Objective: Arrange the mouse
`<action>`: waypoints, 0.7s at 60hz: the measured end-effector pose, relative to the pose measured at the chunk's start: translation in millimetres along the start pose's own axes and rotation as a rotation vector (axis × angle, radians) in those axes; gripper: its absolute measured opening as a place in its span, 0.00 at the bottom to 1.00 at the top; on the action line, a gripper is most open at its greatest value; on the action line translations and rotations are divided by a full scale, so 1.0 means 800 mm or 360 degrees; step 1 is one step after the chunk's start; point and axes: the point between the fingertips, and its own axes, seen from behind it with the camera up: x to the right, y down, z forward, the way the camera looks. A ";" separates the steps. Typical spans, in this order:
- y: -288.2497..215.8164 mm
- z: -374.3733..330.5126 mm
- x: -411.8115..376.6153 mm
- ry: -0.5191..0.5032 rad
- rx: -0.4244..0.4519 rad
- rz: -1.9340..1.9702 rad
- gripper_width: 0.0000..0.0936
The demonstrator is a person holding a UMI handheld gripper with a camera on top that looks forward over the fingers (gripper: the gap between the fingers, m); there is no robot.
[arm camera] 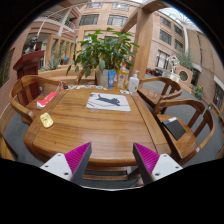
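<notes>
A small yellow rounded object (46, 119), most likely the mouse named in the task though too small to identify with certainty, lies on the left part of a round brown wooden table (100, 135), near its left edge and well ahead of the gripper. Further back on the left lies a flat red and white item (47, 99), perhaps a packet. Near the table's middle, toward the far side, rests a pale rectangular mat (107, 101) with dark markings, which may be a mouse mat. Beyond it, at the far edge, stand a large leafy green potted plant (105, 50) and a white bottle (134, 83). Curved wooden armchairs ring the table: one on the left (22, 96), and one on the right (190, 125) with a dark flat object (174, 128) on its seat. A tall building with many windows (165, 30) rises in the background. The gripper (112, 161) hovers at the table's near edge with its two fingers spread wide apart, magenta pads (75, 160) facing inward, and it grasps nothing. Judging from this, the task is at its opening step, the approach, with the yellow object untouched. The next move would call for swinging left and forward, lowering the spread fingers to either side of the yellow object, and closing them on it before carrying it, probably toward the pale mat.
</notes>
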 end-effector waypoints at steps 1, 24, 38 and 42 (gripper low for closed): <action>0.008 0.007 -0.010 -0.0013 -0.0010 -0.0006 0.91; 0.001 0.076 -0.270 -0.0499 0.0043 -0.0164 0.91; -0.037 0.155 -0.365 -0.0572 0.0056 -0.0260 0.91; -0.042 0.174 -0.380 -0.0568 0.0042 -0.0282 0.92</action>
